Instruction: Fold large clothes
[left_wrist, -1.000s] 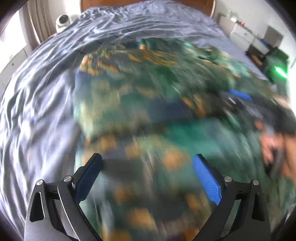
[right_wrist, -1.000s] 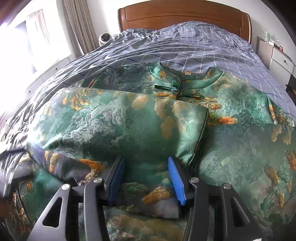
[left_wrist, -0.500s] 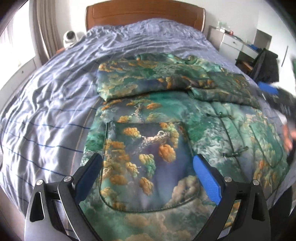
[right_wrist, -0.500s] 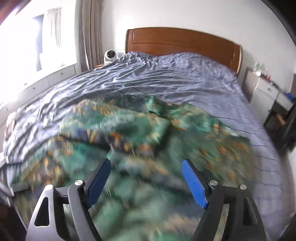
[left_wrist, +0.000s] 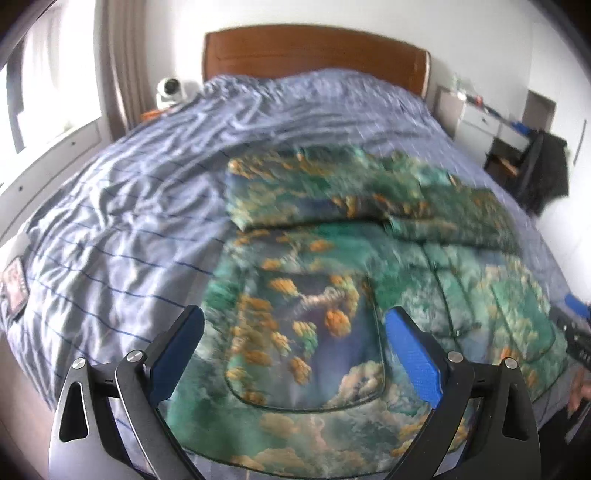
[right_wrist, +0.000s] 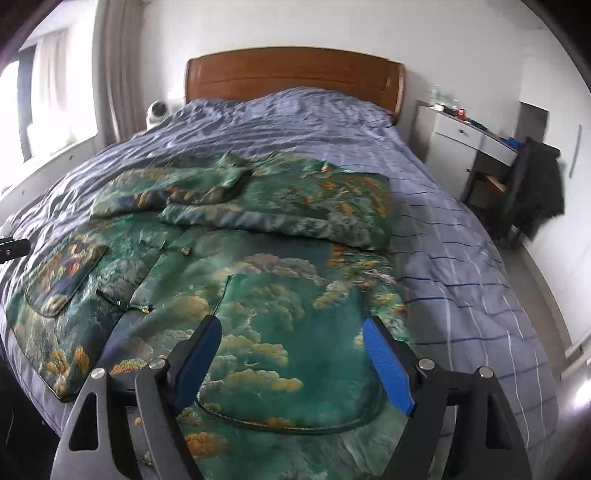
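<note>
The bed (right_wrist: 461, 236), with its wooden headboard (right_wrist: 291, 79), wears a rumpled blue striped cover; a green patterned coat (right_wrist: 258, 280) lies spread at the end farthest from the headboard.

Jacket (right_wrist: 280, 295): green brocade, gold-orange clouds. Bed cover (right_wrist: 461, 258): grey-blue, thin dark and white lines. Headboard (right_wrist: 295, 77): reddish-brown wood. Gripper pads (right_wrist: 388, 365): blue.
</note>
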